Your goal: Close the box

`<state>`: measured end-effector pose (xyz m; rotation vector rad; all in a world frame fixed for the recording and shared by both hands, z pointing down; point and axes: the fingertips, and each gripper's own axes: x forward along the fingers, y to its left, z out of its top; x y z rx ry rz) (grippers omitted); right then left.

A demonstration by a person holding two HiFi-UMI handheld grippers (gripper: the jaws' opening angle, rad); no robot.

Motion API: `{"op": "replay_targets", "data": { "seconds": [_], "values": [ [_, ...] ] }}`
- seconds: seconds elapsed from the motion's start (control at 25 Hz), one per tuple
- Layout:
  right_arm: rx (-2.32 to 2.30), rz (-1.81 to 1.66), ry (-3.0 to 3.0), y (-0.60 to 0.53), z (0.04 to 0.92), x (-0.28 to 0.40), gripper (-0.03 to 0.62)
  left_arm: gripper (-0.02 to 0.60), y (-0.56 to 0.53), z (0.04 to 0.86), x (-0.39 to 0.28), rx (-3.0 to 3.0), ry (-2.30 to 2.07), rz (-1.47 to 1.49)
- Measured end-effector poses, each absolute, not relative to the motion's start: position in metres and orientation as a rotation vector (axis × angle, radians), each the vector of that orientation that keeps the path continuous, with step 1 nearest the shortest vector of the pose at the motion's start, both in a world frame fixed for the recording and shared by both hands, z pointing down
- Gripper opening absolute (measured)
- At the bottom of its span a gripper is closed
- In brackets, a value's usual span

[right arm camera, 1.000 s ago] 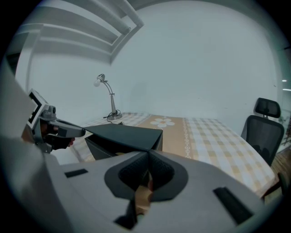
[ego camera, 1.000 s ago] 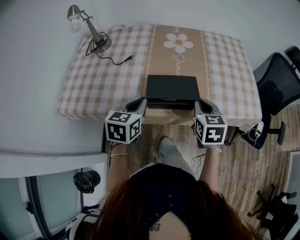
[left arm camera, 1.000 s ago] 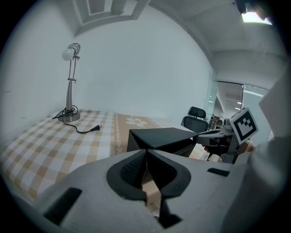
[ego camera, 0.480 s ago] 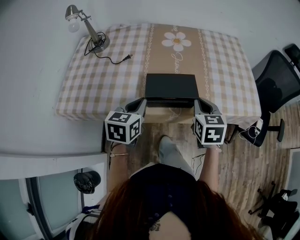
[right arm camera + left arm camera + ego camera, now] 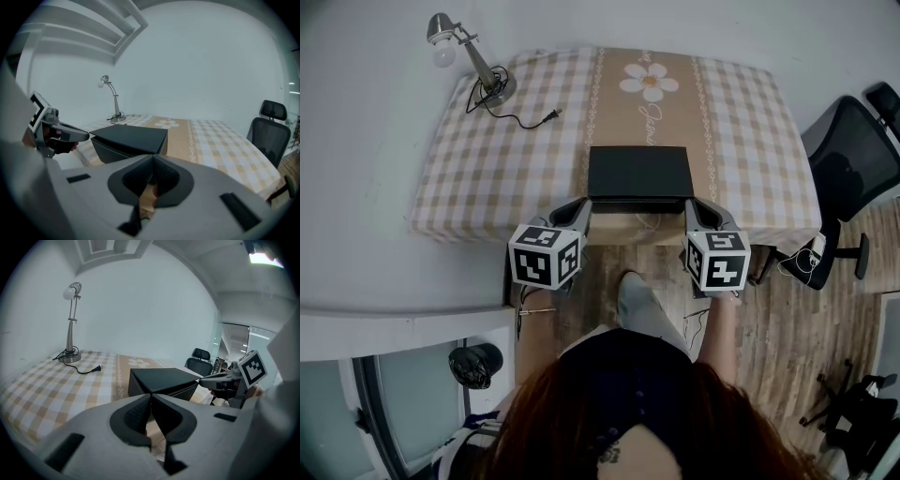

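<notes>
Black flat box (image 5: pixel 639 172) sits near the front edge of the table, on a checked tan and white cloth (image 5: pixel 487 159) with a big daisy (image 5: pixel 649 80) printed on it. Its lid (image 5: pixel 164 378) lies almost flat on top. From the gripper views a thin dark line shows under the lid's front edge, so I think it is nearly shut but maybe not pushed all the way down.

The left gripper (image 5: pixel 586 204) is at the box's front left corner, and the right gripper (image 5: pixel 692 204) is at the front right corner. Each one has its jaws pinched together with nothing between them. They are close to the box, but I cannot tell if they touch it.

To finish well, I think the person should press down on both front corners at the same time, softly and evenly. Then the lid goes down straight and does not tip or slide the box back.

The box looks stiff and smooth, with sharp corners and a dull black skin. The grippers are pale hard plastic with dark, ridged pads (image 5: pixel 140 176). The cloth looks soft and hangs over the table edge.

A silver metal desk lamp (image 5: pixel 473 61) stands well apart at the far left corner, its black cord and plug (image 5: pixel 530 120) lying loose. A black office chair (image 5: pixel 848 159) is off to the right.
</notes>
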<state>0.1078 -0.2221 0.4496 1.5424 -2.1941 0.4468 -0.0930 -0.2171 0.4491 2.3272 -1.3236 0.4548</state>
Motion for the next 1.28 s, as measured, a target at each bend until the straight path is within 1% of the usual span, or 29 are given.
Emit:
{"op": "replay_targets", "data": {
  "seconds": [0.8, 1.28],
  "values": [
    [1.537, 0.457, -2.201, -0.215, 0.453, 0.106, 0.017, 0.029, -0.207, 0.443, -0.092, 2.346, -1.332, 0.447],
    [1.553, 0.495, -2.296, -0.192, 0.438, 0.09, 0.017, 0.029, -0.186, 0.424, -0.097, 2.394, -1.392, 0.376]
  ]
}}
